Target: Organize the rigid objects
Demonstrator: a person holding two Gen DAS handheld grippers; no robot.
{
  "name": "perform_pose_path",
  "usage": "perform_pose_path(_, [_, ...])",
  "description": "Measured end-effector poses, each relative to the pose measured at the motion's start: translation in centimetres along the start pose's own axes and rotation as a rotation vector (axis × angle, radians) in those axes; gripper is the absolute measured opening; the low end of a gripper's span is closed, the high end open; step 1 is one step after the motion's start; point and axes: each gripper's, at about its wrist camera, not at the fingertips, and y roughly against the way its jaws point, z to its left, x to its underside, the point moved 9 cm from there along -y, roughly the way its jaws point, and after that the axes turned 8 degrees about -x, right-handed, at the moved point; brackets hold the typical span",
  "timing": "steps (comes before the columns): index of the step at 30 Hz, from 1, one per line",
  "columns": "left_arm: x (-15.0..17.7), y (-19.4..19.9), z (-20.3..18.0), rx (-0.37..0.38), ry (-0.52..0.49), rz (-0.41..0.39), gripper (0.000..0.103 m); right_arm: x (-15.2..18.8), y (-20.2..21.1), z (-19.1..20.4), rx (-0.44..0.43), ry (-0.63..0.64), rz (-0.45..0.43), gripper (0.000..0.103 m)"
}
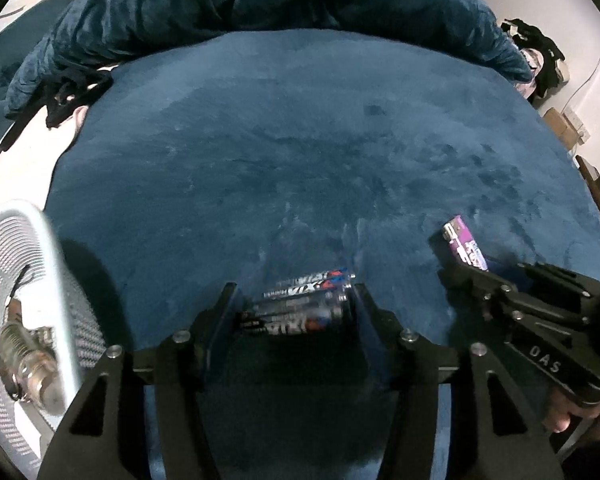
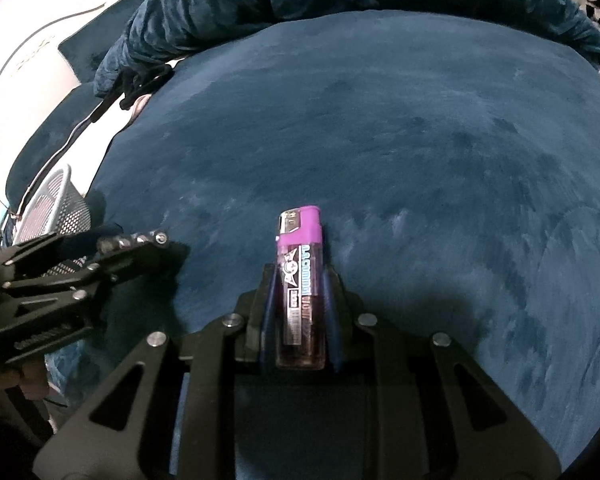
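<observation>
A shrink-wrapped pack of batteries (image 1: 300, 310) lies crosswise between the pads of my left gripper (image 1: 296, 300), which is shut on it just above the blue plush cover (image 1: 300, 140). My right gripper (image 2: 300, 276) is shut on a purple lighter (image 2: 300, 240) that sticks forward out of the jaws, cap end away from me. In the left wrist view the right gripper (image 1: 472, 272) shows at the right with the lighter (image 1: 464, 240) in it. In the right wrist view the left gripper (image 2: 156, 240) shows at the left, and its batteries are hidden.
A white mesh basket (image 1: 20, 264) stands at the left edge of the cover with a metallic object (image 1: 28, 356) inside; it also shows as the basket (image 2: 56, 208) behind the left gripper. A crumpled blue blanket (image 1: 260, 0) lies along the far side. Dark clothes (image 1: 540, 56) lie far right.
</observation>
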Motion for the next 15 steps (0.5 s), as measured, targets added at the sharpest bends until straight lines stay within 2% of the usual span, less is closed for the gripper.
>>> perform_pose_path(5, [1.2, 2.2, 1.1, 0.01, 0.015, -0.016, 0.054, 1.3, 0.8, 1.7, -0.009, -0.023, -0.009, 0.022])
perform_pose_path(6, [1.4, 2.6, 1.1, 0.01, 0.016, -0.018, 0.035, 1.6, 0.9, 2.0, -0.014, -0.028, -0.01, 0.022])
perform_pose_path(7, [1.6, 3.0, 1.2, 0.011, 0.015, -0.018, 0.023, 2.0, 1.1, 2.4, -0.017, -0.031, -0.009, 0.022])
perform_pose_path(8, [1.7, 3.3, 1.3, 0.014, 0.015, -0.015, 0.019, 2.3, 1.2, 2.7, -0.016, -0.032, -0.008, 0.022])
perform_pose_path(13, [2.3, 5.0, 2.1, 0.024, 0.033, -0.025, 0.019, 3.5, 1.9, 4.2, -0.009, -0.031, -0.006, 0.022])
perform_pose_path(15, [2.7, 4.8, 2.4, 0.025, 0.055, -0.005, 0.026, 3.9, 2.3, 4.4, -0.006, -0.037, -0.012, 0.022])
